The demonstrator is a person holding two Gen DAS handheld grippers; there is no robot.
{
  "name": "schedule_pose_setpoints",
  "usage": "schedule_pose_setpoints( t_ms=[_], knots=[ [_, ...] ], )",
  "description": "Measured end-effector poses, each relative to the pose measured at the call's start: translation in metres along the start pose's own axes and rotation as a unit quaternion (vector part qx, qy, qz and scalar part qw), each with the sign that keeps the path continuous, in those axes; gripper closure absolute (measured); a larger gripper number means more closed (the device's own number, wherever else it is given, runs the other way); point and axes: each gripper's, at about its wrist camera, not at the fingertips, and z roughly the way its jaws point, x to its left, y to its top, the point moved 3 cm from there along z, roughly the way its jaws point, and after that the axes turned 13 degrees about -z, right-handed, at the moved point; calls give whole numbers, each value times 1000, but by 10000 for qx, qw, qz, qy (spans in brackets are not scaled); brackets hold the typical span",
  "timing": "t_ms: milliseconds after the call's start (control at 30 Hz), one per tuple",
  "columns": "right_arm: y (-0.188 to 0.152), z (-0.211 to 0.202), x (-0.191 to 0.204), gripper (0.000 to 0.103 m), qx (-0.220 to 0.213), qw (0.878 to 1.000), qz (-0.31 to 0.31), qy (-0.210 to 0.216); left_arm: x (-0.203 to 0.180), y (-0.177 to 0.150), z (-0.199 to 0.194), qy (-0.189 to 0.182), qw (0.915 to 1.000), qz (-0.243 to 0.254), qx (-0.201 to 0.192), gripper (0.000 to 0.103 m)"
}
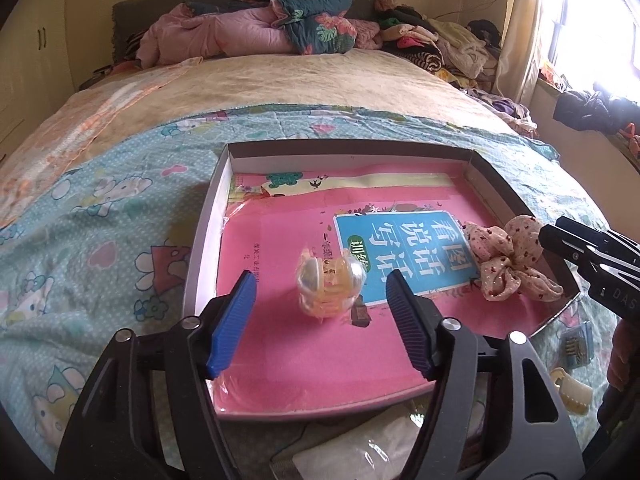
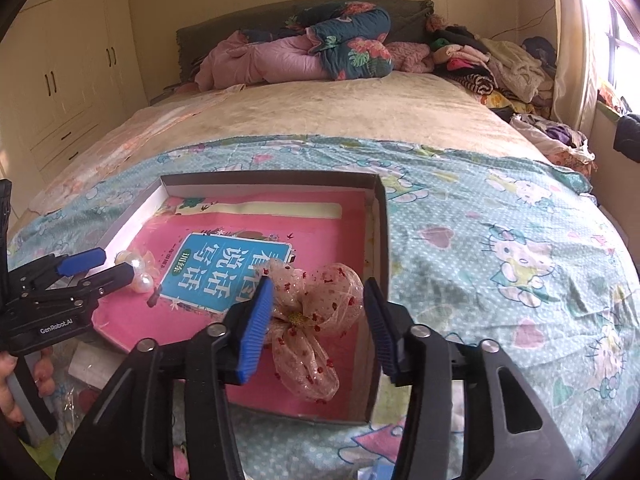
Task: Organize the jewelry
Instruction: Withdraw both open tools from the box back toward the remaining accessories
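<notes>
Holding nothing: my left tool (image 1: pixel 320 316), spread wide, fronts the pearl clip (image 1: pixel 330 286); my right tool (image 2: pixel 318 328), likewise wide, flanks the floral fabric bow (image 2: pixel 316 320). Both pieces lie on the pink book (image 1: pixel 300 352) inside the shallow box (image 1: pixel 208 240), on the bed (image 2: pixel 500 280).

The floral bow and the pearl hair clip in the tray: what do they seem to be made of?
Floral bow: thin sheer fabric, probably chiffon or organza; light passes through its loops. Pearl hair clip: likely translucent yellowish plastic with glossy faux pearls that glint.
</notes>
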Motion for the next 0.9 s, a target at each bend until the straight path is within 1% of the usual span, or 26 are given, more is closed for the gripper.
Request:
schedule_pose_setpoints(
  t_ms=[67,133,200,233,300,367,400,667,900],
  knots=[
    [-2,-9,-1,46,-94,9999,-2,-55,1,-1,-8,-6,10000,-22,-74,38],
    [-4,-18,-1,40,-169,9998,-10,-129,2,-1,-15,-22,9999,-78,-134,31],
    [-5,-27,-1,33,-240,9996,-5,-173,3,-2,-25,-50,9997,-154,-209,29],
    [-6,-33,-1,31,-293,9994,-3,-198,4,-2,-29,-66,9995,-179,-245,24],
    [-8,-43,0,26,-361,9990,-8,-252,5,-4,-39,-75,9991,-238,-334,20],
    [-11,-54,1,23,-439,9986,5,-280,6,-6,-49,-118,9986,-288,-419,18],
    [-13,-58,1,22,-470,9985,13,-284,6,-6,-54,-126,9984,-298,-457,15],
    [-24,-96,5,20,-663,9975,87,-238,3,-16,-92,-171,9961,-303,-809,13],
    [-34,-115,13,20,-723,9972,51,-169,5,-26,-118,-249,9944,-340,-973,13]
  ],
)
